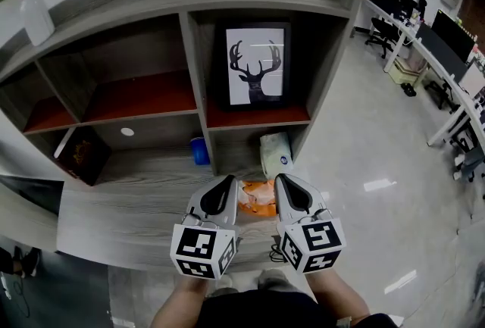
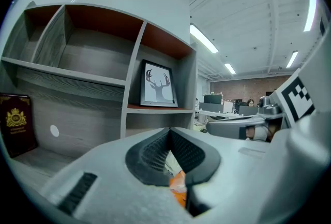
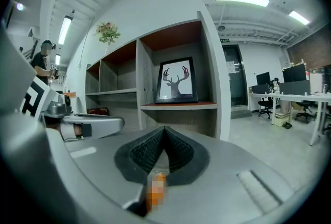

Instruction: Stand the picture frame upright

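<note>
**Figure: head view, with both gripper views.** The shelf unit (image 1: 193, 84), grey wood with red-brown boards, serves as the reference.

- **Picture frame:** The picture frame (image 1: 257, 65) is black-edged and carries a stag's-head print. It stands upright on the red-brown board of the unit's upper right compartment, facing outward.
- **Left gripper:** The left gripper (image 1: 226, 184) is held in front of the unit's lower tier, roughly in line with the central divider. Its jaws are pressed together with nothing between them.
- **Right gripper:** The right gripper (image 1: 282, 182) is just beside it, before the lower right compartment. Its jaws are likewise closed on nothing. Both grippers are well apart from the frame.
- **Orange item:** An orange item (image 1: 256, 198), possibly a crumpled packet, lies at the unit's foot between the two grippers. Its outline is poorly resolved.
- **Lower tier:** A white packet (image 1: 276, 154) sits in the lower right compartment, directly beneath the frame's board. A blue cup (image 1: 199, 151) stands just left of the central divider.
- **Left end of the unit:** A dark red book (image 1: 82, 154) leans at the left end of the lower tier. A white vase (image 1: 34, 16) holding greenery stands on top of the unit at the same end.
</note>
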The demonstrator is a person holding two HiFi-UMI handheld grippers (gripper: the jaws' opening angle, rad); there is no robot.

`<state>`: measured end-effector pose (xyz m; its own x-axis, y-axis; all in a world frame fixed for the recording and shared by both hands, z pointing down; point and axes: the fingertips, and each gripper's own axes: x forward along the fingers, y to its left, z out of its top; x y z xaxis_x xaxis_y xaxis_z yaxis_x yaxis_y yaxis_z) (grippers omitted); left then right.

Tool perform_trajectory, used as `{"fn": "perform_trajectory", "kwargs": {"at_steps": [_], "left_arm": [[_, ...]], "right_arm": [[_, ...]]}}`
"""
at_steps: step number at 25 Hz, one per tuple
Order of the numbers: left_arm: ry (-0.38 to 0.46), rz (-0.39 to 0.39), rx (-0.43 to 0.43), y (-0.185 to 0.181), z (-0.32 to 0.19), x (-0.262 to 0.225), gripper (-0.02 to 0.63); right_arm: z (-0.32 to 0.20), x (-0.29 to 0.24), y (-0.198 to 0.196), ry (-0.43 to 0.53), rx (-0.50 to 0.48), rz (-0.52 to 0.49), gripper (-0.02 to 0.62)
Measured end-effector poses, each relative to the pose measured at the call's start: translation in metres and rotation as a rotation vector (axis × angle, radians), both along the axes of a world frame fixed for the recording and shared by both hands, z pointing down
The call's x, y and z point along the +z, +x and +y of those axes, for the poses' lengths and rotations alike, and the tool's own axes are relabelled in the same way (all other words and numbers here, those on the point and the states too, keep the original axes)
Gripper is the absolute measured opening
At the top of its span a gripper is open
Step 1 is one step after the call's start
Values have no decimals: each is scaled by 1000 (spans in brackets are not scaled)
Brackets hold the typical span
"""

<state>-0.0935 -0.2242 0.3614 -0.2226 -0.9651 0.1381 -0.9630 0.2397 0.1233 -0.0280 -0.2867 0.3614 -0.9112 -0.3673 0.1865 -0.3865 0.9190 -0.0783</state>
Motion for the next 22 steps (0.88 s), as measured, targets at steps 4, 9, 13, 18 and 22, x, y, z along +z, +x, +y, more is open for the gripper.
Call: {"fn": "perform_trajectory", "kwargs": {"at_steps": [4,9,13,18,22], "left_arm": [[-13,9,-8,-3,3,7,-8],[-23,17,-16,-5,7,12,-8],[-24,17,-19,-6,7,12,-8],[-20,18,-25,-9,7,11,-8],[-16,16,-29,-9,8,9,-8]], "right_arm": [[4,8,-1,-22,-9,11,0],[10,14,-3,-30,-21,25,0],[12,15,-4,-38,-29,28,0],[12,14,-6,-44,-37,25,0],[14,12,-7,-42,-43,23,0]]}}
